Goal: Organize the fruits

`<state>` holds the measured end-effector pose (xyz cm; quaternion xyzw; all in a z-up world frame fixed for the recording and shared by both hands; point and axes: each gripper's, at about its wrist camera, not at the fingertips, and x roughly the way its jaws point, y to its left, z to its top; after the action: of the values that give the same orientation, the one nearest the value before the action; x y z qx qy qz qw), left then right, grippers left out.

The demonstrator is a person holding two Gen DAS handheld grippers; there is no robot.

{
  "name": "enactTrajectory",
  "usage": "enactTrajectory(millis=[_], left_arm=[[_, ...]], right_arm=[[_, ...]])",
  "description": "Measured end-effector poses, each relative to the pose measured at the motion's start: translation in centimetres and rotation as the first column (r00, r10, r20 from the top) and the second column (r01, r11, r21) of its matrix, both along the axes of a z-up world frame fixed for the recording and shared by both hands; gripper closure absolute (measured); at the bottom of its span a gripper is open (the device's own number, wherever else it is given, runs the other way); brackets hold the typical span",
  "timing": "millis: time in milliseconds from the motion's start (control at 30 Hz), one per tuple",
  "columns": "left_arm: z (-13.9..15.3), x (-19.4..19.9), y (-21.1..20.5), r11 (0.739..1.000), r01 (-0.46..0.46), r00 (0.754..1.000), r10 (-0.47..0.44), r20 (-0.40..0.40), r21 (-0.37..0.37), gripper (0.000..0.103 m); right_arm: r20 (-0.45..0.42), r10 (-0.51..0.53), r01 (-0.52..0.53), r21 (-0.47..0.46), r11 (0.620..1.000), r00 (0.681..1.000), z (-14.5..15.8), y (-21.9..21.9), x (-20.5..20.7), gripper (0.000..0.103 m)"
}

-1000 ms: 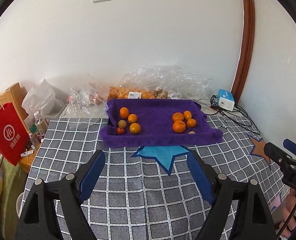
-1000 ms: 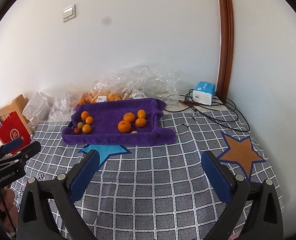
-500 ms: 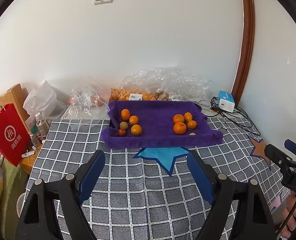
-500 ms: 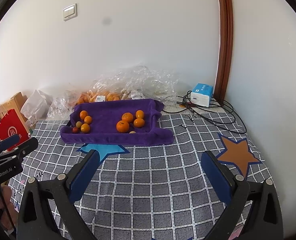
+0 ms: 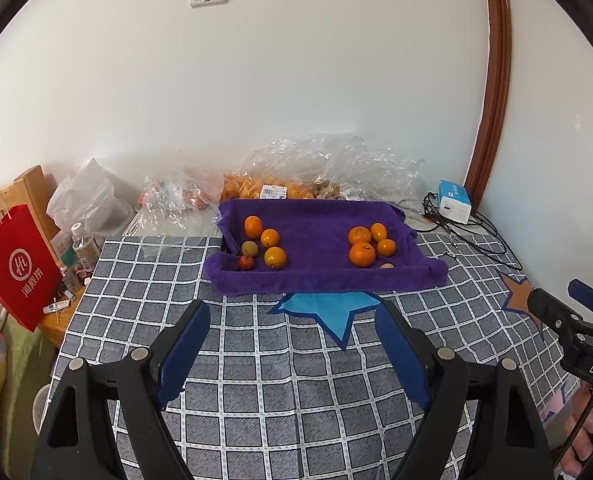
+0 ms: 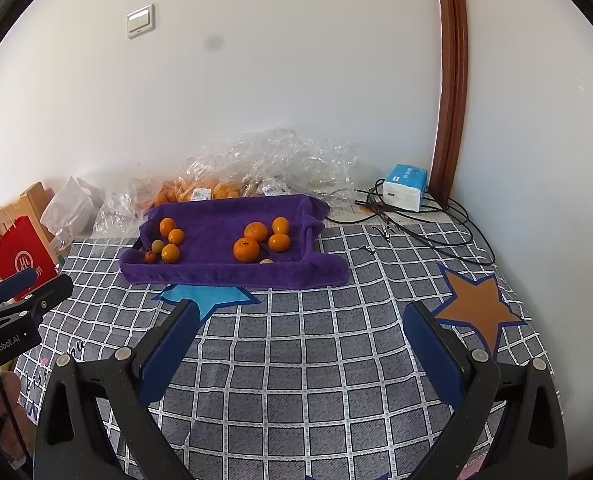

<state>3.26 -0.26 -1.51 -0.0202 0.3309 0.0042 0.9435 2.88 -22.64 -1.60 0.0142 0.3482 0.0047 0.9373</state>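
Note:
A purple cloth-lined tray rests at the far side of a checked tablecloth. Its left end holds several small fruits: oranges, a pale yellowish one and a small red one. Its right end holds several oranges and a small tan fruit. My left gripper is open and empty, well short of the tray. My right gripper is also open and empty, back from the tray's front edge.
Clear plastic bags with more oranges lie behind the tray by the wall. A blue-white box and black cables sit at the back right. A red paper bag and bottles stand off the table's left edge.
Both views have shifted very slightly, so the tray sits a touch higher in the frame. Both grippers stay open and empty, and no fruit has moved.

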Motion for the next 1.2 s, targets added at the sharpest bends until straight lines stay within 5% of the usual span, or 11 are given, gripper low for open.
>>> enactTrajectory(millis=[1200], left_arm=[[-0.14, -0.04, 0.79, 1.0, -0.01, 1.0, 0.01, -0.003, -0.008, 0.019]], right_arm=[[-0.007, 0.021, -0.021, -0.012, 1.0, 1.0, -0.49, 0.69, 0.01, 0.003]])
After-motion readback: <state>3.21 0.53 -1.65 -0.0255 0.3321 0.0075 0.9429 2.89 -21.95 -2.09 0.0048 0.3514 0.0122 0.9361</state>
